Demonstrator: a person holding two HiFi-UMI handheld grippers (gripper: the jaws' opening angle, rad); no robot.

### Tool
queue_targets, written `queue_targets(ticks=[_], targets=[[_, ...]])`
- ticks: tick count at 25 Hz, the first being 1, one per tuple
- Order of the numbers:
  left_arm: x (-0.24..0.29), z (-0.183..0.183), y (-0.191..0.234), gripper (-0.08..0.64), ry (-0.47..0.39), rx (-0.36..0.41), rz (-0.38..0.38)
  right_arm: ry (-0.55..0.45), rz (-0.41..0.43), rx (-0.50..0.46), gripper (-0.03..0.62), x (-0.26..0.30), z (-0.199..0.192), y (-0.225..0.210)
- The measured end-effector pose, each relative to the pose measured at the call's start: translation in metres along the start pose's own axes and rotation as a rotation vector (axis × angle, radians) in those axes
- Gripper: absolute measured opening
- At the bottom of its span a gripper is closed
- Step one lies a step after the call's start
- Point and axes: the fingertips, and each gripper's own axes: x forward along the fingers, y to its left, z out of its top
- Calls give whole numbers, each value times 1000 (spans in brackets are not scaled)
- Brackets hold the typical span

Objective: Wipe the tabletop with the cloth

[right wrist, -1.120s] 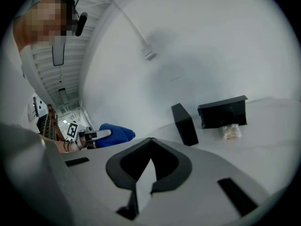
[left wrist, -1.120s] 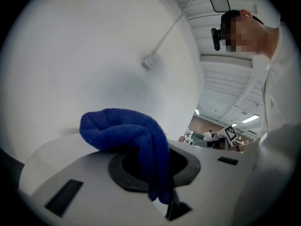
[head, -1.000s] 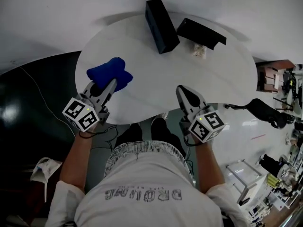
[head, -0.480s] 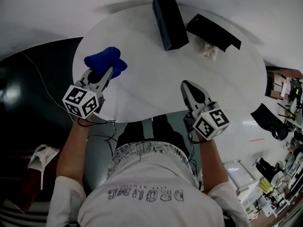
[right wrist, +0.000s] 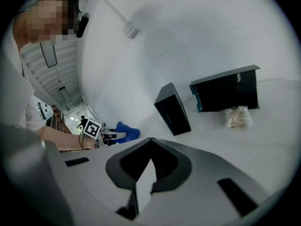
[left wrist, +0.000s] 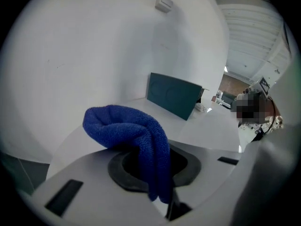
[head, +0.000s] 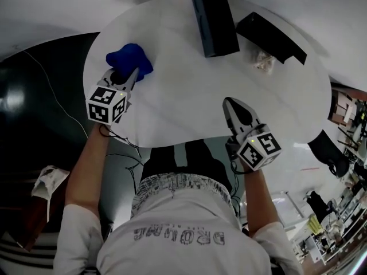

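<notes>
The blue cloth (head: pixel 129 61) is a soft lump near the far left edge of the round white table (head: pixel 183 102). The left gripper (head: pixel 131 74) has its jaws closed tight on one end of it. The rest of the cloth puffs out past the jaw tips, away from the person, and folds over to one side. The pinched end is hidden between the jaws. The right gripper (head: pixel 232 105) is over the near side of the table, well apart from the cloth. Its jaws are closed with the tips touching, and it holds nothing. At the far side stands a long black box (head: pixel 214 19), cut off at the top of the head view. Beside it are an open black box (head: pixel 270 36) and a small clear bag (head: pixel 265 61). The letters on the person's shirt (head: pixel 178 234) are upside down and hard to read.
</notes>
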Motion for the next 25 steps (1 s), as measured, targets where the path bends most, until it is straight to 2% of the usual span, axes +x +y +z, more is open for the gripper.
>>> queue_targets(ticks=[8, 16, 25], targets=[[45, -26, -12, 67, 101, 15, -39, 23, -23, 36, 8, 3, -14, -22], [54, -28, -24, 66, 126, 83, -67, 17, -50, 70, 8, -6, -25, -32], [76, -29, -84, 66, 136, 139, -166, -30, -82, 89, 8, -28, -27, -51]])
